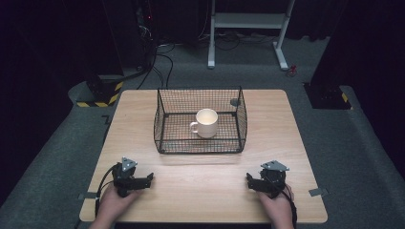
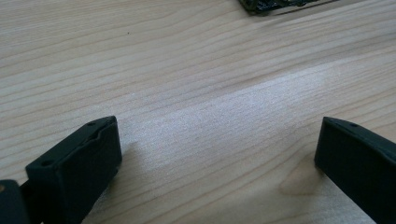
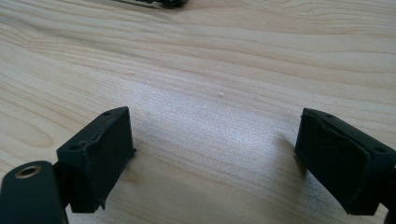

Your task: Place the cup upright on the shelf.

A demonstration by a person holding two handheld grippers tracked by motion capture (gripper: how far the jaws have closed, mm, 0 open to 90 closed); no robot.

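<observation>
I see the wooden tabletop (image 1: 143, 119) carrying a black wire basket (image 1: 165, 125) toward its far edge, centred between the sides. A cream mug (image 1: 206, 123) stands upright inside the basket. My left gripper (image 1: 143, 181) rests near the near-left corner, jaws spread wide around nothing; my right gripper (image 1: 253, 182) near the near-right corner, likewise gaping and empty

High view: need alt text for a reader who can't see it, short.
A white mug stands upright inside a black wire basket at the middle of a light wooden table. Near the table's front edge, a person's hands hold the left claw and the right claw, both low over bare wood, well apart from the basket.
</observation>
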